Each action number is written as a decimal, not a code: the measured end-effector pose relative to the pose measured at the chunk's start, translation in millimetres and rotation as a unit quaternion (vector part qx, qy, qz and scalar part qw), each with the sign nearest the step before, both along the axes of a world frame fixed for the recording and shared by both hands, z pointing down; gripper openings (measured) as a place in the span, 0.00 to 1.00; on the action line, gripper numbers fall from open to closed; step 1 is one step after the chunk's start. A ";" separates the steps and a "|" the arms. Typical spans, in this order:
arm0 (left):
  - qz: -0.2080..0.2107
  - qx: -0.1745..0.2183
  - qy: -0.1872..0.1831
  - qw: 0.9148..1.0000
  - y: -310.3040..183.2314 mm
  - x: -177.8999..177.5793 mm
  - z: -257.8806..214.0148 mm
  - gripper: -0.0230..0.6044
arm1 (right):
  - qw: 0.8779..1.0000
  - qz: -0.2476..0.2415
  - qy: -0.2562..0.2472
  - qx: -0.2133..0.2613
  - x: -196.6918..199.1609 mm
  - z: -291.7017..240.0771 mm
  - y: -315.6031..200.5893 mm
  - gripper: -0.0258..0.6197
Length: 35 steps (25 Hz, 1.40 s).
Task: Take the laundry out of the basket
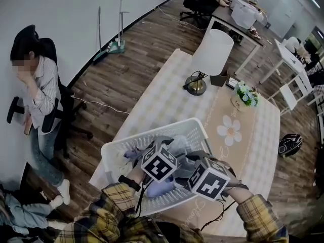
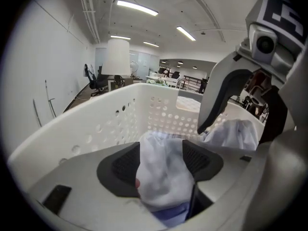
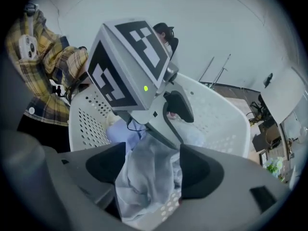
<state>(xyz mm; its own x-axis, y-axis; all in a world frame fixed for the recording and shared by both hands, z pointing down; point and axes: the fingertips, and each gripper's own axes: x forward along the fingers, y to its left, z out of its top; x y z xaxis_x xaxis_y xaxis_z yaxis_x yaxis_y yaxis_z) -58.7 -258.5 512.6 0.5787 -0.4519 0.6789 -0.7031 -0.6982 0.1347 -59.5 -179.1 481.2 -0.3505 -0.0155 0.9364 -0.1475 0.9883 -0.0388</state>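
Claws down inside the basket, both spread wide over laundry

From the left: the left claw [image 2: 161, 163] is open with a white cloth [image 2: 163, 182] between its pads, and the right claw [image 3: 153, 170] is open over a pale grey garment [image 3: 144, 184] (neither looks pinched yet). Both tilt downward because the laundry lies deep in the basket [image 1: 147, 134] on the tabletop [image 1: 167, 92].

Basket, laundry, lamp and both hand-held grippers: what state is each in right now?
Basket: upright on the table, not emptied.
Laundry: crumpled, inside the basket.
Left hand-held gripper: open, laundry between the jaws, not clamped.
Right hand-held gripper: open, laundry between the jaws, not clamped.
Lamp: upright; lit or not, cannot tell.
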 end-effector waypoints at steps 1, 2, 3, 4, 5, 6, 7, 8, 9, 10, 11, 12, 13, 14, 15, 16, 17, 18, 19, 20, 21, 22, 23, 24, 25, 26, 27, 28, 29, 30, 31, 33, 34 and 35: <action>0.004 -0.004 -0.003 1.000 0.6 1.3 4.9 0.54 | 1.000 -0.003 0.011 -0.004 0.5 6.1 0.2 0.62; 0.008 -0.008 -0.007 1.000 1.4 2.4 9.9 0.54 | 1.000 -0.006 0.023 -0.009 1.3 12.6 0.6 0.64; 0.011 -0.012 -0.009 1.000 2.2 3.3 14.6 0.58 | 0.999 -0.010 0.035 -0.013 2.3 18.9 1.5 0.64; 0.012 -0.016 -0.011 1.000 2.8 3.9 18.8 0.58 | 0.999 -0.013 0.046 -0.017 3.3 24.7 2.6 0.65; 0.013 -0.018 -0.013 1.000 3.1 4.0 22.4 0.60 | 0.998 -0.016 0.056 -0.019 4.0 30.3 3.6 0.66; 0.013 -0.021 -0.015 1.000 3.0 3.5 25.8 0.61 | 0.998 -0.019 0.065 -0.020 4.5 35.8 4.0 0.66; 0.013 -0.022 -0.018 1.000 2.8 2.6 29.4 0.61 | 0.997 -0.020 0.072 -0.022 4.6 41.3 4.5 0.67; 0.013 -0.024 -0.022 0.999 2.4 1.7 33.5 0.61 | 0.996 -0.021 0.079 -0.026 4.5 46.8 5.3 0.67; 0.014 -0.026 -0.026 0.999 2.2 1.1 37.9 0.62 | 0.996 -0.020 0.086 -0.030 4.8 52.0 5.9 0.67; 0.015 -0.028 -0.029 0.999 2.2 0.6 42.4 0.62 | 0.995 -0.019 0.095 -0.032 5.6 57.0 6.1 0.67; 0.014 -0.031 -0.031 0.999 2.1 0.1 46.8 0.62 | 0.994 -0.019 0.104 -0.032 6.5 61.6 5.5 0.67; 0.012 -0.033 -0.033 0.999 2.0 -0.7 50.9 0.62 | 0.993 -0.019 0.113 -0.030 7.3 66.0 4.3 0.67; 0.010 -0.035 -0.035 0.999 1.8 -1.7 54.8 0.62 | 0.992 -0.021 0.122 -0.027 8.0 70.8 2.7 0.67; 0.008 -0.037 -0.036 0.999 1.9 -2.9 58.5 0.62 | 0.991 -0.024 0.131 -0.023 8.9 76.2 1.6 0.67; 0.005 -0.040 -0.036 0.999 2.3 -4.0 62.2 0.62 | 0.990 -0.027 0.139 -0.024 9.6 81.6 1.6 0.67; 0.003 -0.043 -0.035 0.998 2.8 -4.9 65.8 0.62 | 0.989 -0.027 0.144 -0.028 9.8 86.3 2.3 0.67; 0.002 -0.045 -0.033 0.998 3.2 -5.4 69.2 0.62 | 0.988 -0.026 0.145 -0.035 9.4 90.2 3.2 0.67; 0.003 -0.047 -0.031 0.998 3.4 -5.6 72.3 0.62 | 0.988 -0.024 0.146 -0.043 8.9 93.6 4.1 0.67; 0.004 -0.048 -0.030 0.998 3.8 -5.5 75.0 0.61 | 0.988 -0.022 0.146 -0.051 8.5 97.0 5.1 0.67; 0.006 -0.050 -0.027 0.998 4.5 -5.2 77.3 0.60 | 0.987 -0.020 0.147 -0.061 8.2 100.3 6.6 0.67; 0.007 -0.053 -0.024 0.998 5.6 -4.8 79.3 0.59 | 0.986 -0.019 0.148 -0.070 8.1 103.5 8.4 0.66; 0.009 -0.057 -0.021 0.998 6.7 -4.3 81.1 0.57 | 0.986 -0.017 0.147 -0.079 8.1 106.2 10.1 0.65; 0.010 -0.060 -0.018 0.998 7.9 -3.6 82.7 0.55 | 0.985 -0.014 0.146 -0.088 8.0 108.7 11.5 0.63; 0.013 -0.063 -0.016 0.998 9.0 -2.8 84.4 0.53 | 0.985 -0.012 0.144 -0.095 7.6 110.8 12.3 0.61; 0.018 -0.065 -0.014 0.998 10.2 -1.9 86.0 0.52 | 0.985 -0.009 0.141 -0.099 7.0 112.5 12.2 0.59; 0.023 -0.067 -0.012 0.997 11.5 -1.0 87.3 0.49 | 0.985 -0.006 0.138 -0.100 6.4 113.8 11.0 0.58; 0.029 -0.068 -0.011 0.997 12.9 0.2 88.1 0.46 | 0.986 -0.003 0.136 -0.096 6.1 114.5 8.4 0.55; 0.037 -0.068 -0.010 0.997 14.4 1.5 88.3 0.43 | 0.987 0.000 0.133 -0.090 6.0 114.6 4.9 0.49; 0.044 -0.068 -0.009 0.997 15.8 2.9 87.9 0.39 | 0.988 0.004 0.130 -0.082 5.8 114.0 1.2 0.41; 0.051 -0.068 -0.007 0.996 17.0 4.0 86.9 0.35 | 0.989 0.007 0.126 -0.073 5.4 113.1 -2.3 0.35; 0.056 -0.068 -0.006 0.996 17.9 4.7 85.7 0.32 | 0.990 0.009 0.124 -0.065 4.9 112.1 -5.3 0.28; 0.059 -0.068 -0.003 0.996 18.8 5.1 82.6 0.23 | 0.991 0.009 0.121 -0.049 4.0 110.1 -9.8 0.22; 0.060 -0.068 -0.002 0.996 19.0 5.2 80.8 0.19 | 0.992 0.010 0.118 -0.045 3.3 108.6 -11.5 0.20; 0.061 -0.068 -0.001 0.996 19.1 5.3 78.8 0.16 | 0.993 0.011 0.114 -0.042 2.4 106.9 -12.7 0.18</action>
<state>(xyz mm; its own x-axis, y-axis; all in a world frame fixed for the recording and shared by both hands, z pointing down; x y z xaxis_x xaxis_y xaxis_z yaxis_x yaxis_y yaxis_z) -53.4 -239.3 591.4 0.6224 -0.2832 0.7297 -0.6152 -0.7533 0.2324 -57.1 -191.8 588.1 -0.1302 0.0610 0.9896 -0.1841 0.9793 -0.0846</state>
